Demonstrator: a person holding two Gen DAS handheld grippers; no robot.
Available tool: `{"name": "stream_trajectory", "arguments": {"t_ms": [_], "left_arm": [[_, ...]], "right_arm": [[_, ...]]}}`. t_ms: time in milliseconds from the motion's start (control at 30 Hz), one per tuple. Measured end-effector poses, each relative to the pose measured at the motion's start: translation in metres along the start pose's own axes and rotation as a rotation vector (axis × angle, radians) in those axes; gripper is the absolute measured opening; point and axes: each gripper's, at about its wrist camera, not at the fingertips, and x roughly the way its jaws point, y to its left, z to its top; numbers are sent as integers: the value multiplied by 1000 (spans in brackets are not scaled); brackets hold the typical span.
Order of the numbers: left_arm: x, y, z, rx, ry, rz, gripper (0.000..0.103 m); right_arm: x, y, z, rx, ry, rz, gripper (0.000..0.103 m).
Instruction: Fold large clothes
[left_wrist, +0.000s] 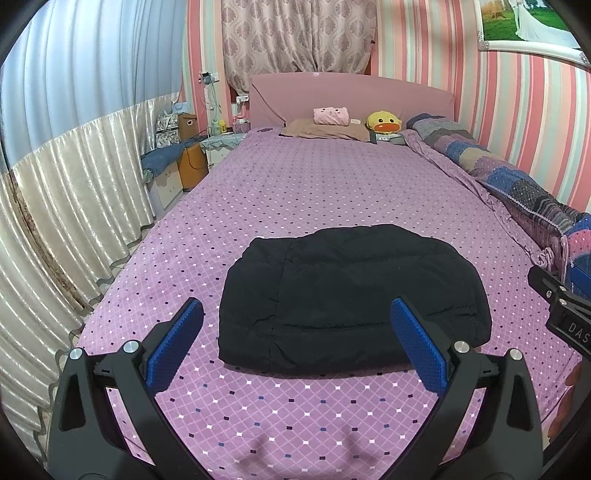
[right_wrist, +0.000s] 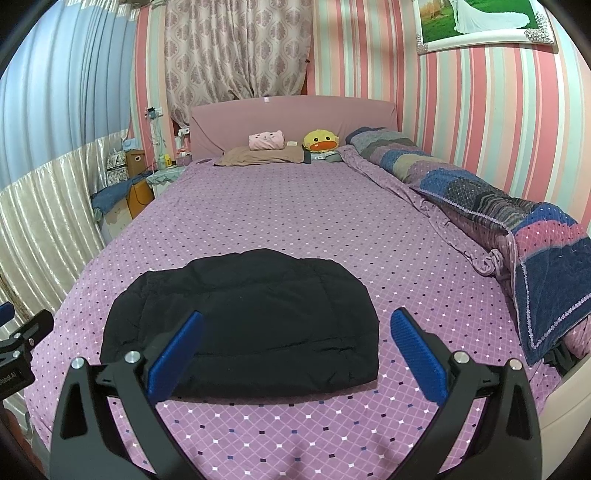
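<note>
A black padded garment (left_wrist: 351, 295) lies folded into a compact rectangular bundle on the purple diamond-patterned bed sheet (left_wrist: 295, 184); it shows in the right wrist view too (right_wrist: 243, 325). My left gripper (left_wrist: 297, 314) hovers open above the near edge of the bundle, its blue pads (left_wrist: 177, 343) spread wide with nothing between them. My right gripper (right_wrist: 295, 325) is open as well, above the bundle's near right corner, holding nothing. Each gripper's black body appears at the edge of the other's view.
A rolled patchwork quilt (right_wrist: 498, 206) runs along the bed's right side by the striped wall. Pillows, a pink plush (left_wrist: 330, 115) and a yellow duck plush (left_wrist: 384, 123) sit by the pink headboard. Curtains and a cluttered nightstand (left_wrist: 218, 144) stand to the left.
</note>
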Motion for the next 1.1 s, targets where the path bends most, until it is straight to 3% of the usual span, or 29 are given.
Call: {"name": "stream_trajectory", "arguments": {"t_ms": [533, 767, 967, 1100], "left_arm": [[3, 3, 2, 1, -1, 2, 100], [-7, 4, 4, -6, -59, 33, 100], [-4, 3, 5, -3, -22, -15, 100], [-3, 3, 3, 7, -29, 8, 100]], "right_arm": [[0, 3, -3, -4, 3, -6, 101], [0, 4, -5, -3, 5, -11, 101], [1, 4, -6, -5, 6, -11, 101], [1, 4, -7, -3, 6, -11, 101]]}}
